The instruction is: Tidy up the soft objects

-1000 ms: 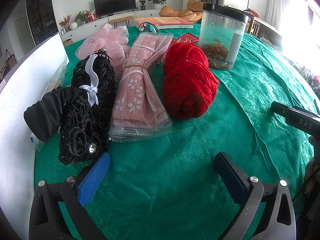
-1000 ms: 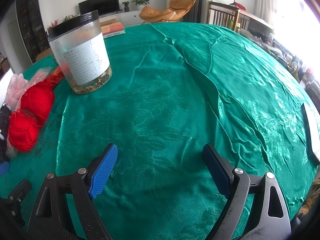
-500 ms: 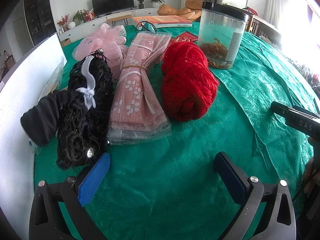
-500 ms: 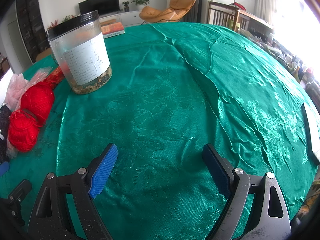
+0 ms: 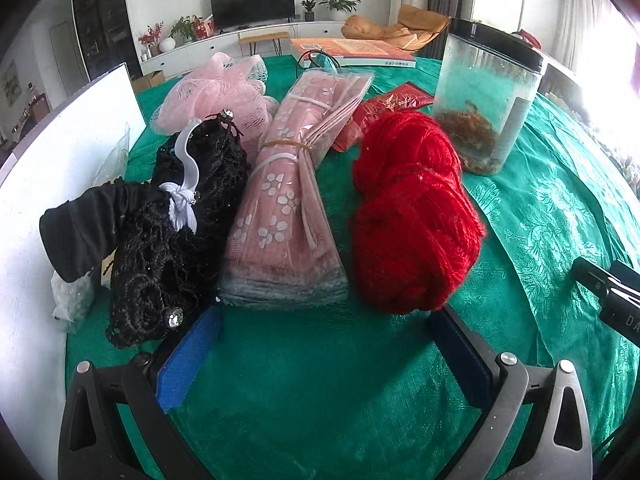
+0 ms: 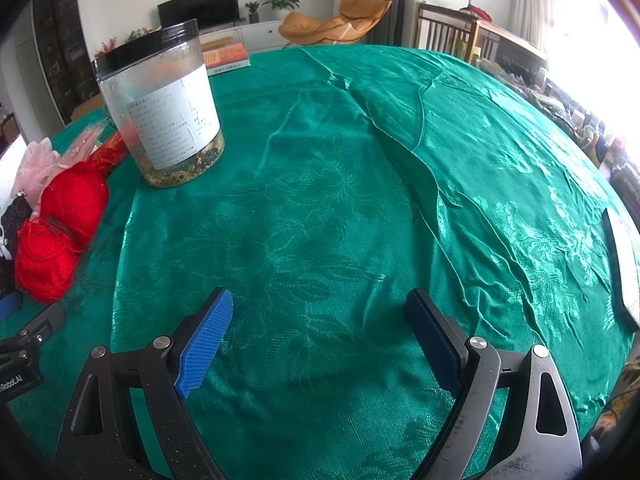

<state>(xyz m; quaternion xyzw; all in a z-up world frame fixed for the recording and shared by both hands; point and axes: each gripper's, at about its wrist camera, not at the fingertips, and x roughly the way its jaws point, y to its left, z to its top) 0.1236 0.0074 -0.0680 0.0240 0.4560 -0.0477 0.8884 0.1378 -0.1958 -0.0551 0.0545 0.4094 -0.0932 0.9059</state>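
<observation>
In the left wrist view a row of soft things lies on the green tablecloth: a black lace bundle (image 5: 172,232), a pink flowered cloth pack in clear plastic (image 5: 288,208), a red yarn ball (image 5: 412,220) and a pink mesh pouf (image 5: 216,92) behind. My left gripper (image 5: 320,344) is open and empty, just short of the pink pack and the yarn. My right gripper (image 6: 320,332) is open and empty over bare cloth. The red yarn (image 6: 60,228) shows at its far left.
A clear jar with a black lid (image 5: 484,100) stands right of the yarn; it also shows in the right wrist view (image 6: 160,108). A white board (image 5: 28,208) stands at the left. A red packet (image 5: 384,108) and a book (image 5: 352,50) lie behind.
My left gripper has moved forward toward the pink pack and the red yarn, which now sit closer to its fingertips. The right gripper has not moved.
</observation>
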